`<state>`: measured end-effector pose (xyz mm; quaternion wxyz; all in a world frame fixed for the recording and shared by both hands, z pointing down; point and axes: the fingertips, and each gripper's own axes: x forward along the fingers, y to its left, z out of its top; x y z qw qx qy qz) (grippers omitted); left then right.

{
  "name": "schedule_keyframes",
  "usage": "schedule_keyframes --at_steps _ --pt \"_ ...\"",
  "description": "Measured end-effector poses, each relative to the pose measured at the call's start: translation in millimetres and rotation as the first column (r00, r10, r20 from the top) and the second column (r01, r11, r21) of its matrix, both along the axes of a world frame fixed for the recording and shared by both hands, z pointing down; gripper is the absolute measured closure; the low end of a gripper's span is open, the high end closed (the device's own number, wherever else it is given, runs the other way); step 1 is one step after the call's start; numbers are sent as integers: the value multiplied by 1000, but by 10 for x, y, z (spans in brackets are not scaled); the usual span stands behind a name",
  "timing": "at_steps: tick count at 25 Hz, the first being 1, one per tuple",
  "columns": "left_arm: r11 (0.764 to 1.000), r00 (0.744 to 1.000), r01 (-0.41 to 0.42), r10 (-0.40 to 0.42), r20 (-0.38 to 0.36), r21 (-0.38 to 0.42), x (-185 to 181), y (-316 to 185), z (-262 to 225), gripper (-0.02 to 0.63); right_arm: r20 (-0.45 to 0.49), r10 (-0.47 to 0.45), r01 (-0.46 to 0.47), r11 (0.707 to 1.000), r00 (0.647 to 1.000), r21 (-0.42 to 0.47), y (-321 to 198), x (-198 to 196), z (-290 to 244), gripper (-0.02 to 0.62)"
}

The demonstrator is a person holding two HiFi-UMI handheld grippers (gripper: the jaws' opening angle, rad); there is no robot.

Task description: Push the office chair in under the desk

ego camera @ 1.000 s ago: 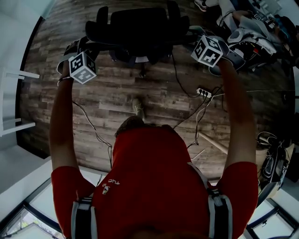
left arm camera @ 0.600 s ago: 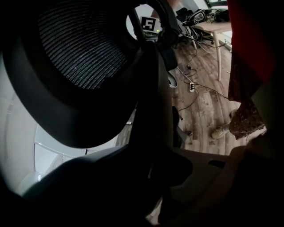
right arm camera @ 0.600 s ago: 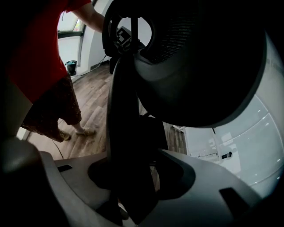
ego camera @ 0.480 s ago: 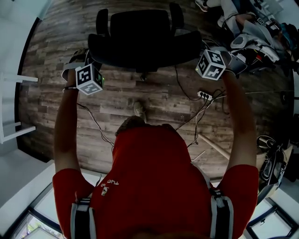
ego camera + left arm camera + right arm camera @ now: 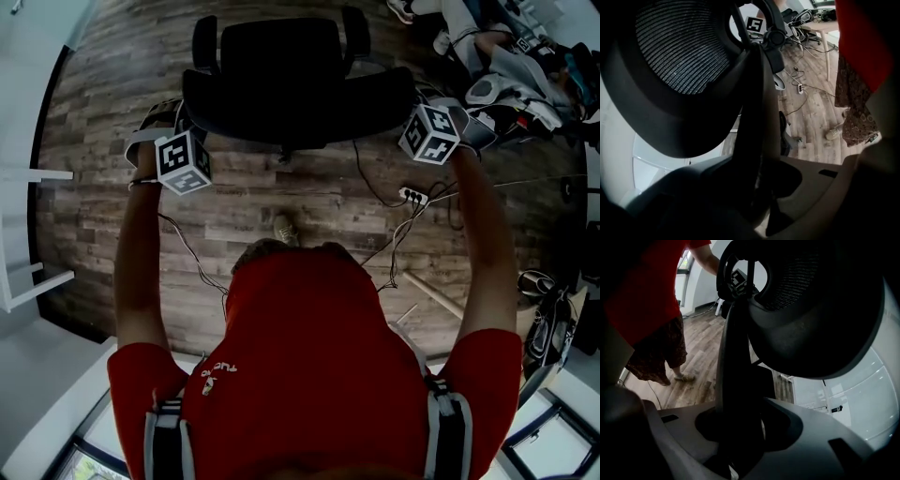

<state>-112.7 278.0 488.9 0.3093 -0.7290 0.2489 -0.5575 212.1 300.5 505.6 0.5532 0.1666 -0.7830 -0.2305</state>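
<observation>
**At the chair's (image 5: 291, 89) back, both grippers were closing**

The chair stood on the floor (image 5: 281, 202), just ahead of the person. The left gripper's (image 5: 757, 187) jaws were closing on the backrest's left edge, and the right gripper's (image 5: 740, 427) on its right edge, with frame between each pair. A firm, even, level push would likely keep it straight. The shirt's (image 5: 319, 347) small logo was unreadable.
</observation>
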Motion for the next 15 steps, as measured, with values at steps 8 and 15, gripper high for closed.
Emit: schedule_keyframes --at_steps 8,15 --pt "999 1000 -26 26 -6 22 -84 -456 -39 482 -13 28 -29 999 1000 -20 -479 -100 -10 423" --pt "1000 1000 6 -6 4 2 -253 -920 3 480 -20 50 -51 998 999 -28 -911 -232 -5 426"
